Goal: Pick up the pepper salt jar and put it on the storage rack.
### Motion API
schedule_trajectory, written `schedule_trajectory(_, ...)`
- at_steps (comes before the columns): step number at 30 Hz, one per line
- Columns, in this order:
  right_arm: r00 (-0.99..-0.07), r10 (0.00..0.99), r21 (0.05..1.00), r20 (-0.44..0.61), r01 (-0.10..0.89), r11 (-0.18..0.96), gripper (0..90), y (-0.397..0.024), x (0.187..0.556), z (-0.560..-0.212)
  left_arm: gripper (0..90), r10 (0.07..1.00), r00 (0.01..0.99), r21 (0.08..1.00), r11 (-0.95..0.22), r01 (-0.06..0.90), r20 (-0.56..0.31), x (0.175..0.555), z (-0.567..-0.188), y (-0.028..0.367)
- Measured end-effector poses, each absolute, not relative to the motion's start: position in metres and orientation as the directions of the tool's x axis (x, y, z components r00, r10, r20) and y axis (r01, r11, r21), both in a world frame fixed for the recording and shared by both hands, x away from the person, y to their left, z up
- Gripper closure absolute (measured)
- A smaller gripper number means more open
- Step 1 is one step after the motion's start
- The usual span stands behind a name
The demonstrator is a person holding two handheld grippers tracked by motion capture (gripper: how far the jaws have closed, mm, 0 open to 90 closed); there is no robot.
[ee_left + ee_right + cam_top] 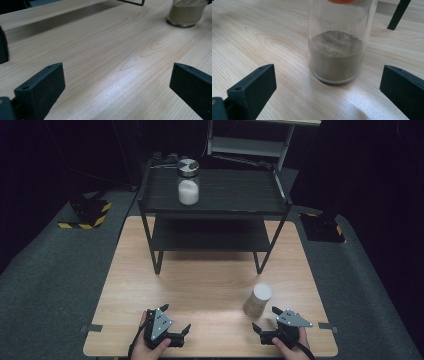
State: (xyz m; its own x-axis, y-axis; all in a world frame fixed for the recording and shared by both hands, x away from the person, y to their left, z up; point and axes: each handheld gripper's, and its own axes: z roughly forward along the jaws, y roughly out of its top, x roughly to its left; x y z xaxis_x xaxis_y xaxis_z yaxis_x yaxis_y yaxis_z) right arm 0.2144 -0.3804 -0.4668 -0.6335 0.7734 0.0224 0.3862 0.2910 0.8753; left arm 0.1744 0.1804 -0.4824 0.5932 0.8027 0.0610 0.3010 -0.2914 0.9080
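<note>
High view: your right gripper (265, 320) sits at the near right edge of the table (210, 285), just beside the jar of brown powder (258, 299); your left gripper (175, 320) rests near the near left edge, well apart from it.
Right claw: jaws spread wide, nothing between them yet; in the right gripper view the jar (338, 47) stands upright just ahead, centred in the gap.
Left claw: jaws also wide apart and empty; in the left gripper view the jar (186, 13) sits far off at the upper right.
Step in hand: it looks like a reach for the brown jar with your right gripper.
How to do it well: push straight forward and level until both jaws flank the glass wall, then close on the body rather than up by the lid. Keep the jar upright, since the powder fills only part of it and will shift if you tilt.
Watch for: smooth round glass may slip or twist, so squeeze squarely across the widest part.
Surface: pale wood-grain tabletop, bare around the jar.
Far edge: a black two-tier shelf (215, 210) stands there, with a jar of white powder (188, 181) on its upper left.
Room: dark surroundings, grey carpet, yellow-black striped blocks (87, 215) on the floor.
</note>
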Motion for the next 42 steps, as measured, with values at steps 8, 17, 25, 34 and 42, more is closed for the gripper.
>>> schedule_trajectory(8, -0.620, 0.784, 0.885, 0.032, 0.382, 0.267, 0.7, -0.383, 0.211, -0.469, 0.6, 0.806, 0.589, 0.903, -0.293, 0.315, 0.056, 0.175, -0.481, 0.179)
schedule_trajectory(17, -0.614, 0.789, 0.889, 0.018, 0.370, 0.268, 0.7, -0.382, 0.208, -0.469, 0.6, 0.803, 0.593, 0.899, -0.302, 0.318, 0.060, 0.176, -0.480, 0.179)
schedule_trajectory(25, -0.608, 0.794, 0.903, 0.018, 0.350, 0.248, 0.7, -0.384, 0.202, -0.465, 0.6, 0.802, 0.595, 0.900, -0.300, 0.316, 0.059, 0.175, -0.480, 0.179)
schedule_trajectory(34, -0.594, 0.804, 0.924, 0.023, 0.321, 0.210, 0.5, -0.385, 0.195, -0.460, 0.6, 0.801, 0.595, 0.901, -0.299, 0.314, 0.058, 0.175, -0.480, 0.180)
schedule_trajectory(42, -0.591, 0.806, 0.937, 0.037, 0.302, 0.179, 0.4, -0.387, 0.191, -0.456, 0.6, 0.801, 0.595, 0.900, -0.302, 0.314, 0.062, 0.175, -0.480, 0.179)
